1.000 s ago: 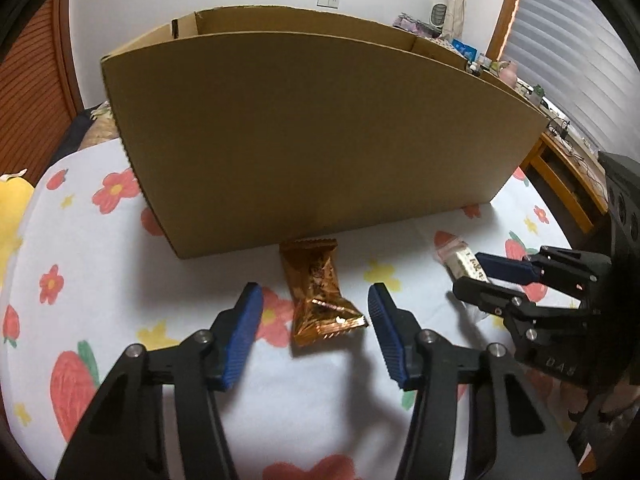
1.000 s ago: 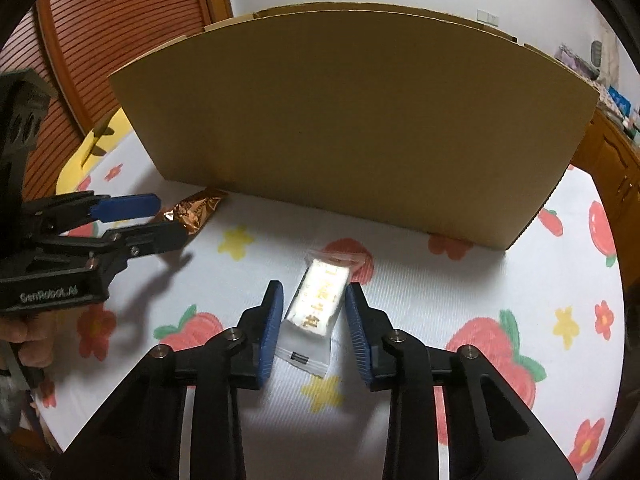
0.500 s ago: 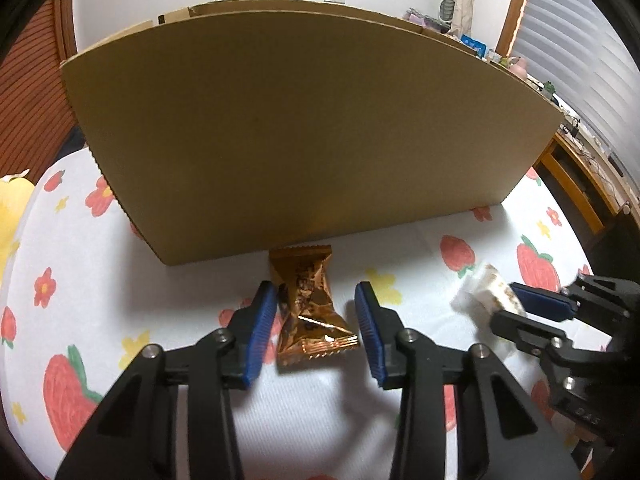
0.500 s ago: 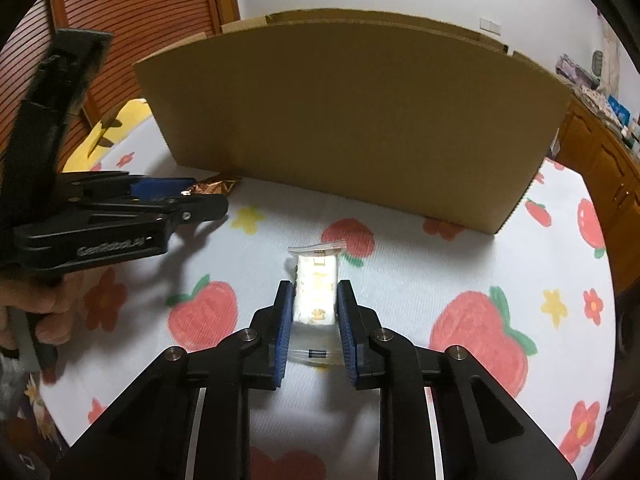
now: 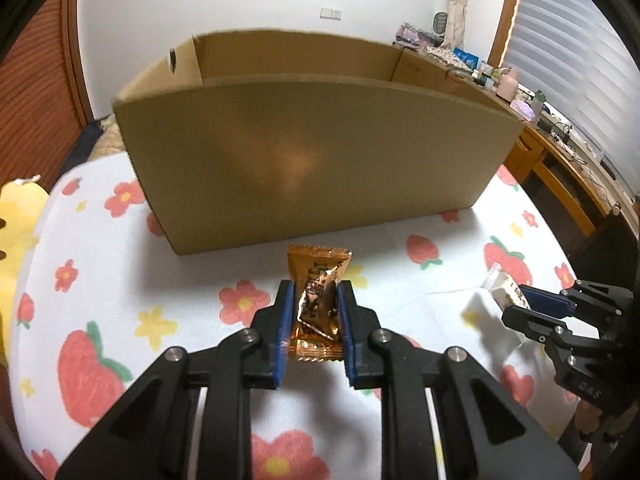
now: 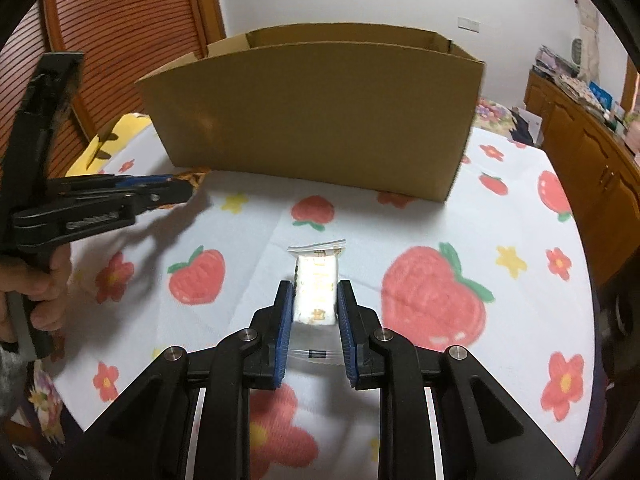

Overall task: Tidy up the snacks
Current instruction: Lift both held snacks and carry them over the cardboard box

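Note:
My left gripper (image 5: 316,300) is shut on an orange foil snack packet (image 5: 318,292) and holds it above the tablecloth, in front of the open cardboard box (image 5: 312,168). My right gripper (image 6: 315,300) is shut on a white snack packet (image 6: 318,288), also lifted off the cloth. In the left wrist view the right gripper (image 5: 520,300) shows at the right with the white packet (image 5: 502,286). In the right wrist view the left gripper (image 6: 176,188) shows at the left with the orange packet (image 6: 194,178) near the box (image 6: 316,116).
The table carries a white cloth with strawberry and flower prints (image 6: 432,300). A yellow cushion (image 5: 16,224) lies at the left edge. A wooden sideboard with clutter (image 5: 560,152) stands to the right. A hand (image 6: 40,296) grips the left tool.
Both grippers have closed on their packets and lifted them off the cloth. Both have risen and pulled back, so the box's open top now shows.

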### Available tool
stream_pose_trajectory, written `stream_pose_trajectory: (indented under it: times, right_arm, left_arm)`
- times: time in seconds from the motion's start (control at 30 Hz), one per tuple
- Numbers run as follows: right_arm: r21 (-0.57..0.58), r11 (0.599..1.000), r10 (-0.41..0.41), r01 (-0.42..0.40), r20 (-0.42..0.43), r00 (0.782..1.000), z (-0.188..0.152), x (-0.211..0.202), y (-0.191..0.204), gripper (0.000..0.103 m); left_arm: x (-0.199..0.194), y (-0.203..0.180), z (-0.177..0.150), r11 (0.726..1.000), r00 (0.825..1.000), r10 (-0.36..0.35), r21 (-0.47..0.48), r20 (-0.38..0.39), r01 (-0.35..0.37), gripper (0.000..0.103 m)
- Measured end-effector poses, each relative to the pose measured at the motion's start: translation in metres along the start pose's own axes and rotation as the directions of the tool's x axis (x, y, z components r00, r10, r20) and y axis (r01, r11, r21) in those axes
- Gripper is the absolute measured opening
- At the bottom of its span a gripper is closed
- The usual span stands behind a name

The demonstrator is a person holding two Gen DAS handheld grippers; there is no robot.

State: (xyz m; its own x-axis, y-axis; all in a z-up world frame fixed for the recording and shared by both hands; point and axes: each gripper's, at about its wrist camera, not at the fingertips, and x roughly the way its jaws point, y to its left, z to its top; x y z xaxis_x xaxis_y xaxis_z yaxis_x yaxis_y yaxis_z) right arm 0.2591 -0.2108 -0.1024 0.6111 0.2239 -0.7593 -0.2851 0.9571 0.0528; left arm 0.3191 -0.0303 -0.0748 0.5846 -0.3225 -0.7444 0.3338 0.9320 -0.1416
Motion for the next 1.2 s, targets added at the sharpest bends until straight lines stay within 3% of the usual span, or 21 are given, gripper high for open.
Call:
stream_pose_trajectory:
  times: [0.7, 0.97, 1.2]
  right_arm:
    - [0.054, 0.998, -0.025, 0.016, 0.168, 0.985, 0.001, -0.089, -0.010, 0.020]
    - [0.034, 0.999, -0.029, 0.021, 0.262, 0.965, 0.028, -0.126, -0.008, 0.020]
    - [-0.005, 1.000, -0.002, 0.004, 0.356, 0.934, 0.072, -0.149, -0.007, 0.020]
  left_arm:
    - [-0.095, -0.027, 0.003, 0.998, 0.988, -0.044, 0.058, 0.146, 0.036, 0.019]
    - [-0.129, -0.023, 0.030, 0.996, 0.973, -0.052, 0.080, 0.225, 0.035, 0.019]
    - [-0.150, -0.020, 0.063, 0.993, 0.958, -0.043, 0.119, 0.283, 0.009, 0.019]
